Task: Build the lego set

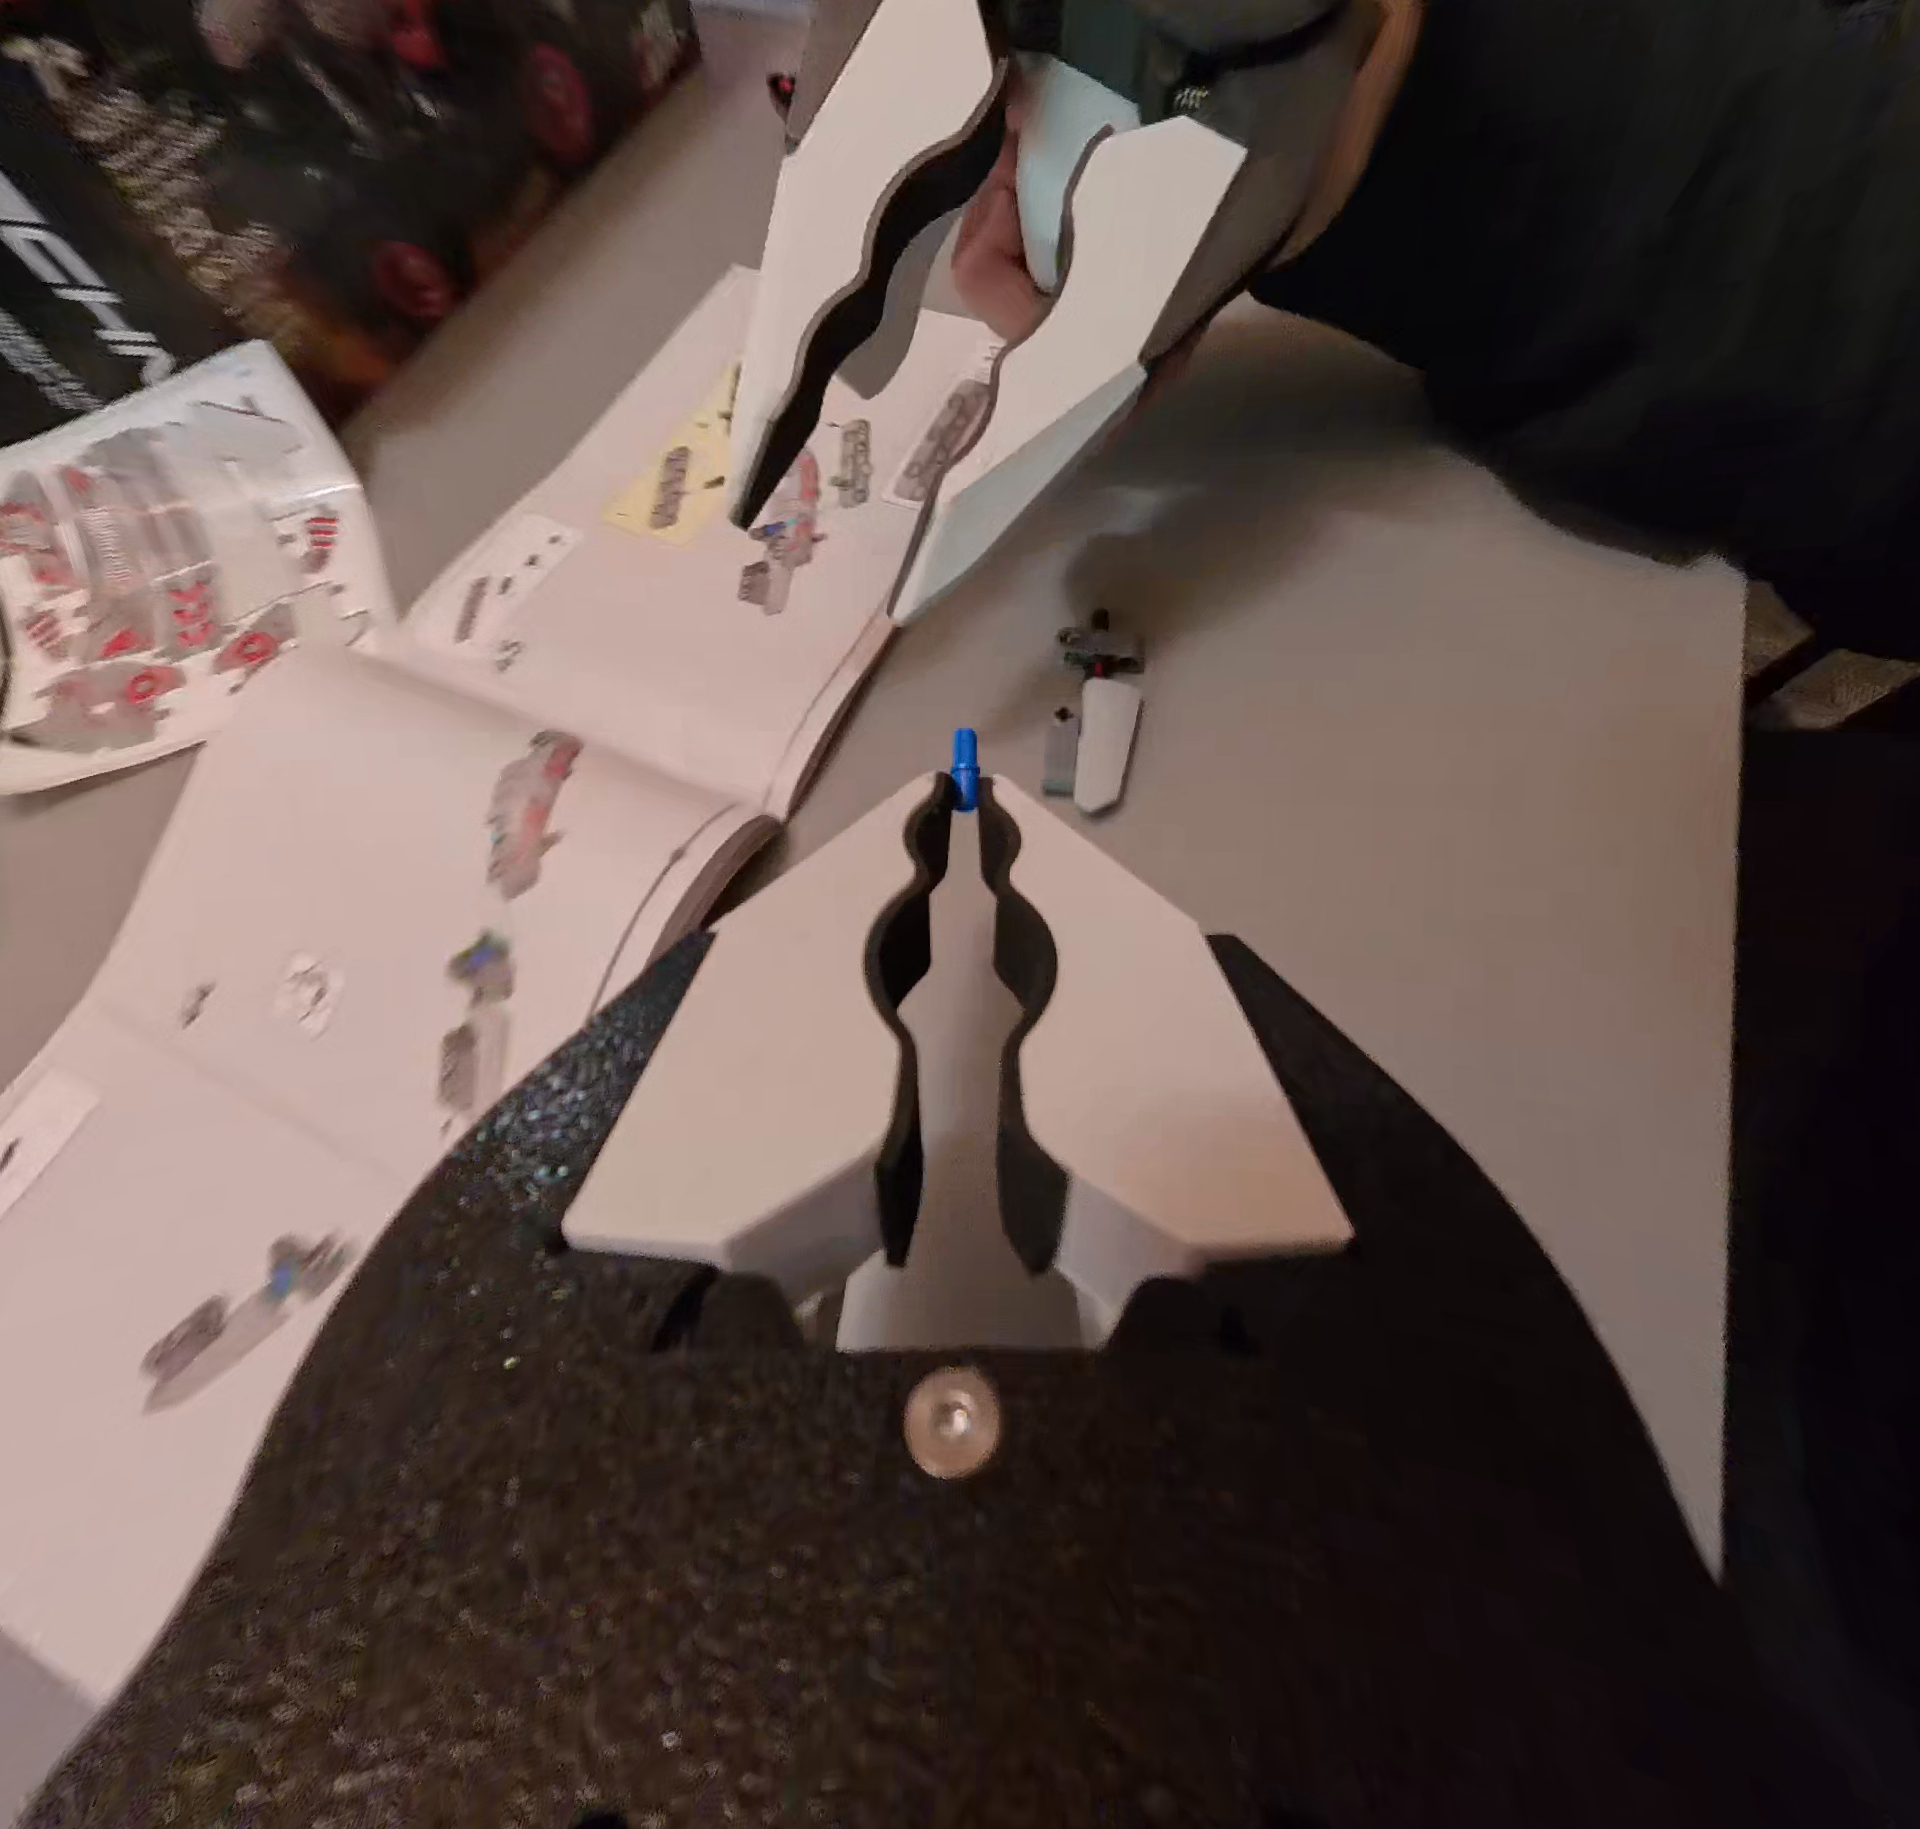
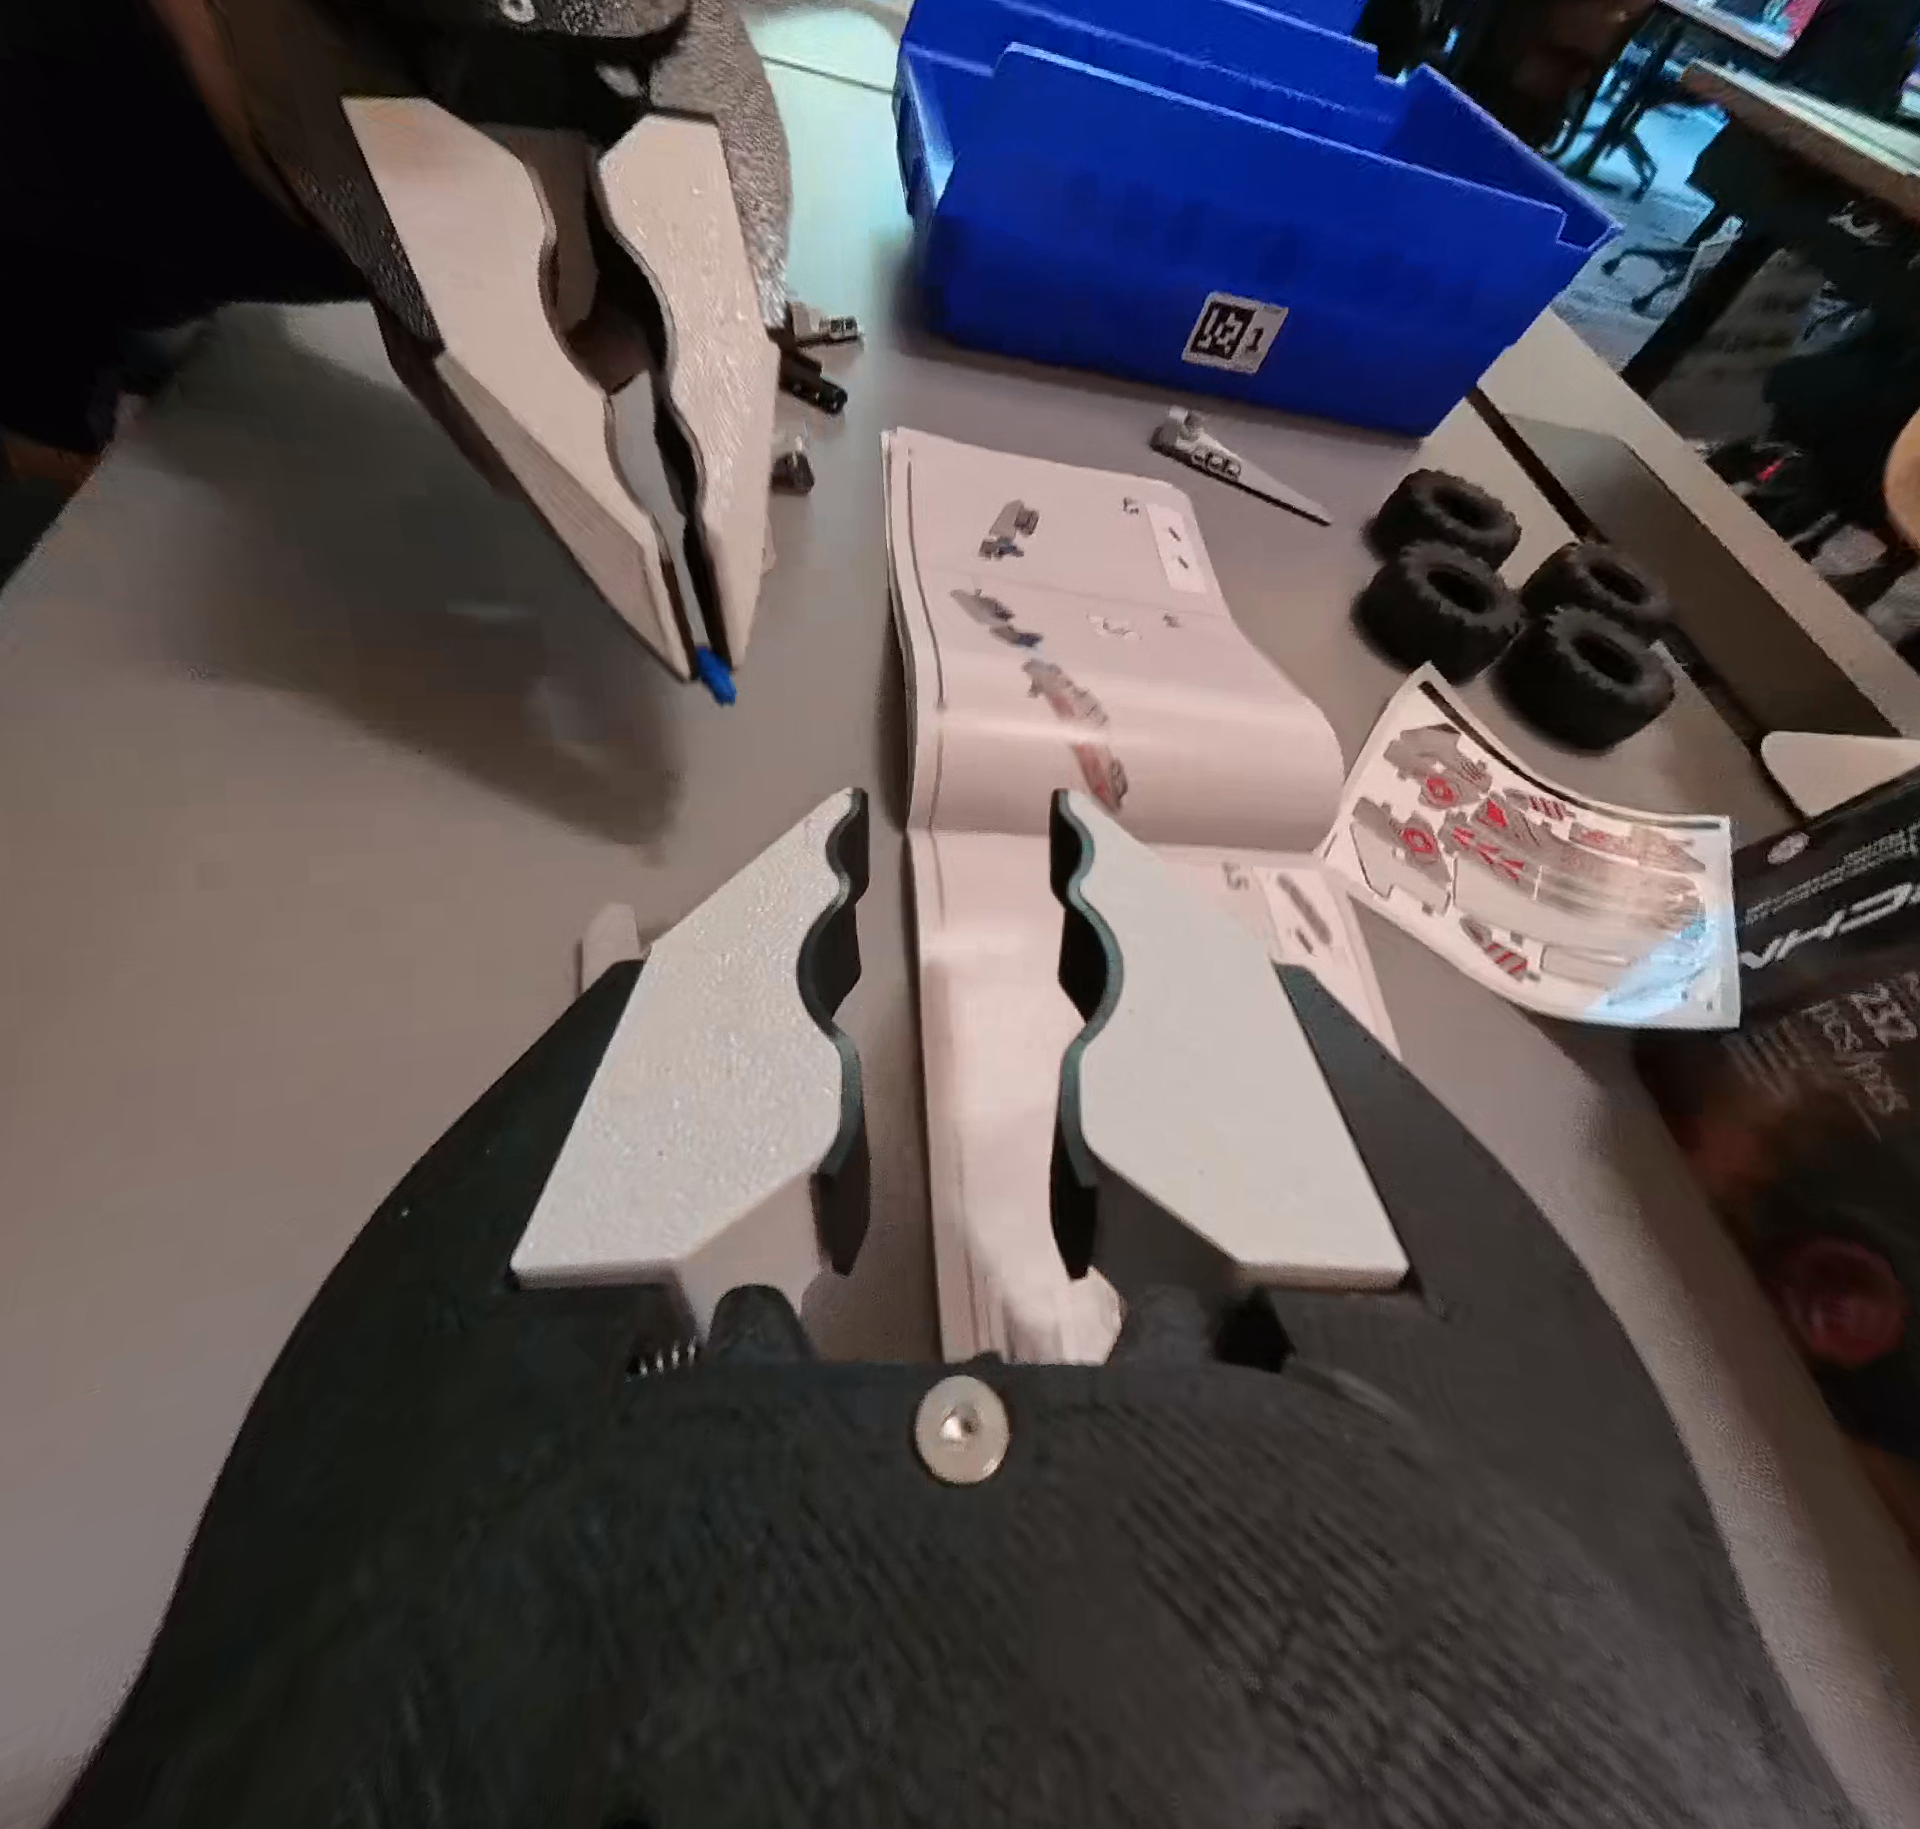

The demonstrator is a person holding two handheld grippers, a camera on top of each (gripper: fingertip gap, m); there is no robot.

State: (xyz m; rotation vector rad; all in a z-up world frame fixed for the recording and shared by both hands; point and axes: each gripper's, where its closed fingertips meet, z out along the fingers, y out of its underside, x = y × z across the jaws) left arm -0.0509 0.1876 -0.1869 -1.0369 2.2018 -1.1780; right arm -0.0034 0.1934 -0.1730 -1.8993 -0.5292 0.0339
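My left gripper (image 1: 962, 787) is shut on a small blue pin (image 1: 963, 756) that sticks out past its fingertips, above the grey table. It also shows in the right wrist view (image 2: 707, 662), with the blue pin (image 2: 715, 683) at its tip. My right gripper (image 2: 956, 813) is open and empty over the open instruction booklet (image 2: 1101, 636). In the left wrist view it (image 1: 831, 564) hangs over the booklet (image 1: 665, 657). A small grey and white built piece (image 1: 1096, 730) lies on the table beyond the pin.
Blue bins (image 2: 1226, 210) stand at the back. Several black tyres (image 2: 1517, 616) lie to the right, with a sticker sheet (image 2: 1538, 886) and a dark box (image 2: 1829, 906) nearer. A grey wedge piece (image 2: 1236, 475) and small dark parts (image 2: 816, 366) lie near the bins. Left tips to right tips: about 6 cm.
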